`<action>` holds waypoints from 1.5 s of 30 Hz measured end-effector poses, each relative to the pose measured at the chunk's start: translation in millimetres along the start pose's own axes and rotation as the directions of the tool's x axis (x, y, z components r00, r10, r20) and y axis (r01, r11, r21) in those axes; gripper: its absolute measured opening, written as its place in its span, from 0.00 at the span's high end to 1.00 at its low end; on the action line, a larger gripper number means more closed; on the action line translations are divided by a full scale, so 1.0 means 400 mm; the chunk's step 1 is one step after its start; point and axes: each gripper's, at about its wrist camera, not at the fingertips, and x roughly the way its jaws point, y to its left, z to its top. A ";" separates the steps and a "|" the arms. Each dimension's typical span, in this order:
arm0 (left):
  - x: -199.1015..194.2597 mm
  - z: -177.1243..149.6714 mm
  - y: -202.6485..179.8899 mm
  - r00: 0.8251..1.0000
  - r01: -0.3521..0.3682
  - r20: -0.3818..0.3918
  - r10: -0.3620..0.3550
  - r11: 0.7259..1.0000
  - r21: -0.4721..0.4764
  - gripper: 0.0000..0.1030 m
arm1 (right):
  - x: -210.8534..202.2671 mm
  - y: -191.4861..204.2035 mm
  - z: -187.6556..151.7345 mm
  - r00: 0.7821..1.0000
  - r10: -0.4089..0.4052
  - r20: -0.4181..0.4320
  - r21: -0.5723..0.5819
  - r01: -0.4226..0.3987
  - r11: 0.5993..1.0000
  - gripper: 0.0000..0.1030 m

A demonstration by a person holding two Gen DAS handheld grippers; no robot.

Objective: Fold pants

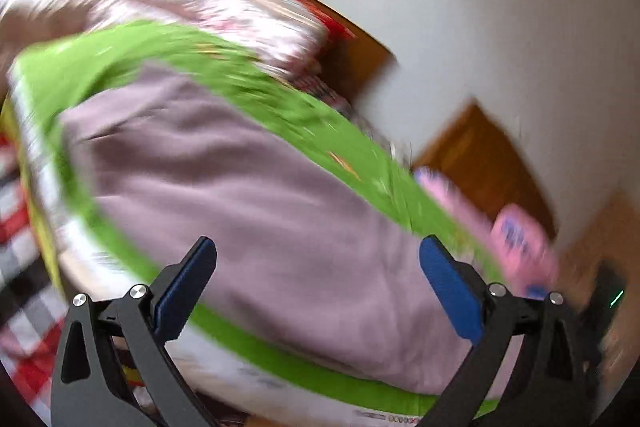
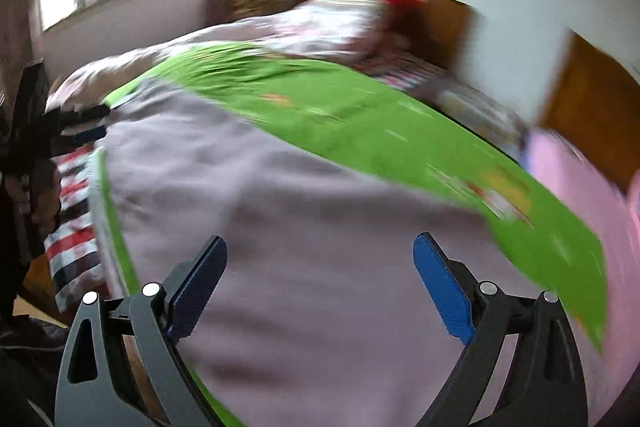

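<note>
The mauve pants (image 1: 256,195) lie spread flat on a green mat (image 1: 168,55) on the bed; they also fill the right wrist view (image 2: 320,235), on the same green mat (image 2: 360,123). My left gripper (image 1: 316,279) is open and empty, held above the pants. My right gripper (image 2: 320,275) is open and empty above the pants too. The left gripper shows dark at the far left of the right wrist view (image 2: 80,125), over the pants' far edge. Both views are motion-blurred.
A pale floral quilt (image 1: 224,11) is bunched beyond the mat. A red, white and black checked sheet (image 2: 76,227) shows at the bed's left side. Something pink (image 1: 516,235) lies right of the mat. A wooden headboard (image 2: 432,11) and white wall stand behind.
</note>
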 end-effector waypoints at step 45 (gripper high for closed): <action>0.103 0.197 0.451 0.987 0.136 -0.023 -0.161 0.892 -0.431 0.72 | 0.819 0.372 0.644 0.347 0.847 -0.403 0.230 -0.857 0.460 0.14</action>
